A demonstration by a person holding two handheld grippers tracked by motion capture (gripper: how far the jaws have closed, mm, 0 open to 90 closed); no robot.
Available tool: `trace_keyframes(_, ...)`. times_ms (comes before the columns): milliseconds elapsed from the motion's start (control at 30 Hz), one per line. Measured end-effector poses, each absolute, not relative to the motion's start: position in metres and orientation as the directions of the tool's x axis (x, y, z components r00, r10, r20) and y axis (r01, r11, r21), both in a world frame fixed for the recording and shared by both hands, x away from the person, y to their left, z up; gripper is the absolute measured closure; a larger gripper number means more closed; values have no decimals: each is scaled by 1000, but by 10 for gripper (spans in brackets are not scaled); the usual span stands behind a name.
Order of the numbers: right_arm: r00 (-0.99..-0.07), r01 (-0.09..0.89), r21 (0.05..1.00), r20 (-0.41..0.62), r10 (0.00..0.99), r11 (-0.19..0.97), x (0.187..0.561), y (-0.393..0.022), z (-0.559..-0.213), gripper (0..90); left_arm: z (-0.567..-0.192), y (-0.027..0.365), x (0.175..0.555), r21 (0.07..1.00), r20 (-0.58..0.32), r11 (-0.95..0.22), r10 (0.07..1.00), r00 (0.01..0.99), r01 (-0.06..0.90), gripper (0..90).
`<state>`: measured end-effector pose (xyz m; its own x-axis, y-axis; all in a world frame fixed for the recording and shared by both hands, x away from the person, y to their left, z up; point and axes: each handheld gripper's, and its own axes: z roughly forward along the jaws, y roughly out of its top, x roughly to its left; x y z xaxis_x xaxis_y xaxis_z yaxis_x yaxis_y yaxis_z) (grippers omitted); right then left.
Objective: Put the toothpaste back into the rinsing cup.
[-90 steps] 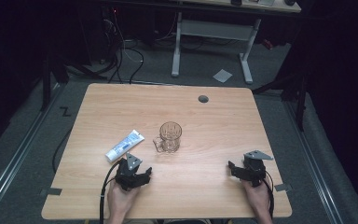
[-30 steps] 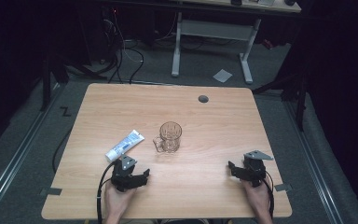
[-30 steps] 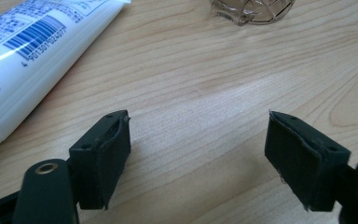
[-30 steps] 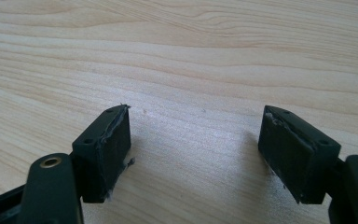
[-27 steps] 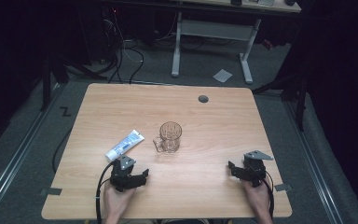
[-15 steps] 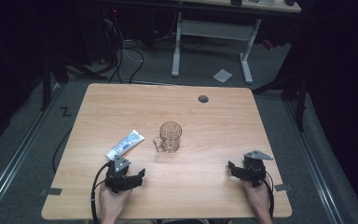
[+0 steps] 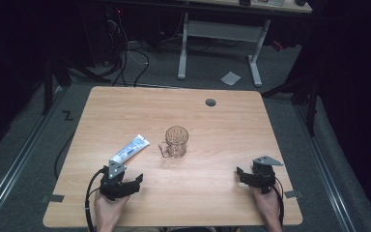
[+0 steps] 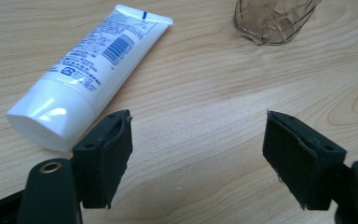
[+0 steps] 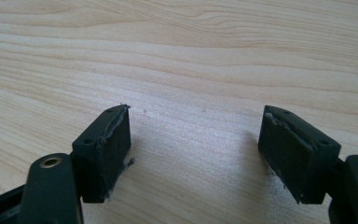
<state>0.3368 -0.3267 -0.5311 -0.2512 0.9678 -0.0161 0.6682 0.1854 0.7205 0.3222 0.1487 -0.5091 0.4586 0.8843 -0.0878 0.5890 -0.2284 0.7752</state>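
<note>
- High view caught the change: the left gripper (image 7: 125, 182) had slid leftward along the near edge of the light wooden table (image 7: 222, 125) over the last few seconds, ending just short of the cap end of the white plastic tube with blue print (image 7: 130, 148).
- Left gripper view confirmed it, with the jaws spread wide and empty, and the tube (image 8: 86, 74) lying flat just ahead of the left jaw, cap end nearest, not yet touched.
- That read as lining up for a grab on the tube; the grip itself had not begun, so the work looked to be at its very start.
- Right gripper (image 7: 249, 175) had not stirred, parked near the near right corner; in the right gripper view its jaws gaped open over bare wood grain.
- Clear faceted glass mug with a handle (image 7: 175, 142) stood upright around the middle of the table, just right of the tube's crimped end, apart from it.
- Small dark round grommet (image 7: 210, 102) sat near the far edge.
- Around the table: dim room, grey carpet, a white-legged desk frame (image 7: 220, 43) beyond the far edge, cables on the floor at far left.
</note>
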Motion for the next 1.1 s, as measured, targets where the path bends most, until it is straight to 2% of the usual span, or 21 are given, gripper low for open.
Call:
trace_keyframes(500,-251,669,719,-17,968,186,337,-327,-531,252,-497,171,326,782,-70,-202,911,405,590,230)
trace_keyframes(667,-251,669,720,-17,968,186,337,-327,-531,252,-495,176,332,780,-83,-193,910,405,595,229)
trace_keyframes(1100,-251,669,720,-17,968,186,337,-327,-531,251,-484,180,350,773,-50,-218,915,399,596,226)
